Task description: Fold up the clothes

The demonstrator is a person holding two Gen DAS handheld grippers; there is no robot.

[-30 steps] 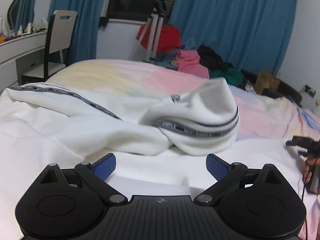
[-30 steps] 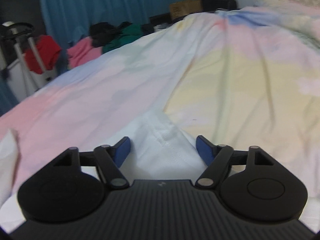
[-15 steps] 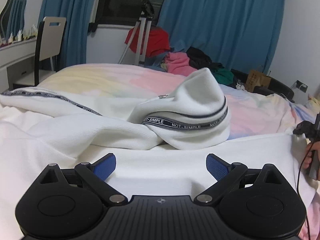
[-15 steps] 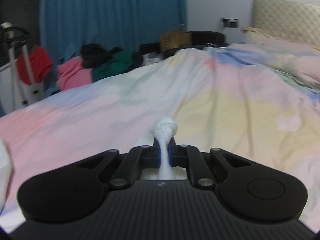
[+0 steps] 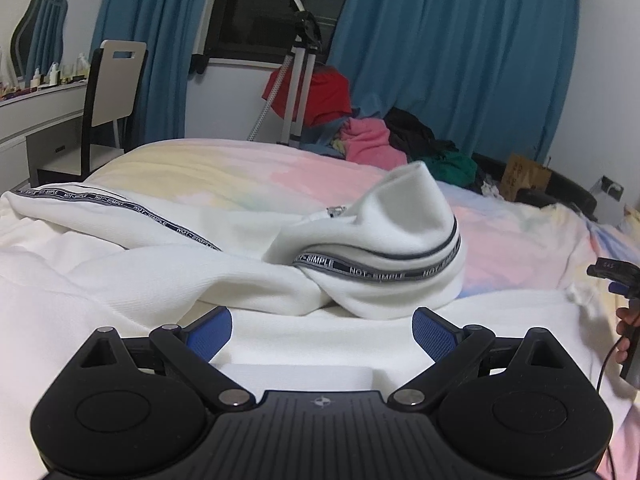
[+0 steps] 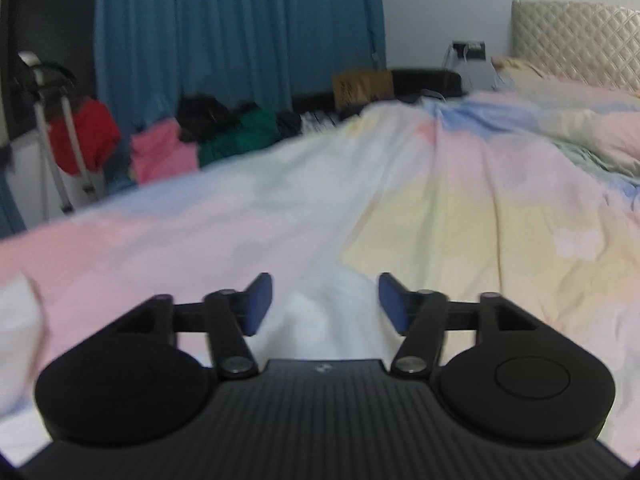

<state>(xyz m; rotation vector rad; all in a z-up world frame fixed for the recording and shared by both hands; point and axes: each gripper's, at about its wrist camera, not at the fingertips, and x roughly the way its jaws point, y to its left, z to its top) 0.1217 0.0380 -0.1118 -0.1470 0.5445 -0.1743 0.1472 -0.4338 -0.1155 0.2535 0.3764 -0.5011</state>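
Smoothing comes first: both tongs are spread, gripping nothing; the left gripper (image 5: 322,330) hovers low over the white top (image 5: 120,292) on the bed (image 6: 460,208); the right gripper (image 6: 325,304) should pinch the hem squarely; its long axis probably runs left-right, striped hood (image 5: 384,248) away.

The hoodie (image 5: 160,280) lies spread on the bed (image 5: 520,248), its hood (image 5: 392,256) bunched up right of its sleeve (image 5: 120,208). Behind the bed's far edge stands a tripod (image 5: 296,80), with a clothes pile (image 5: 384,140) to its right. A chair (image 5: 112,92) stands left of the bed, at a tabletop (image 5: 36,100).
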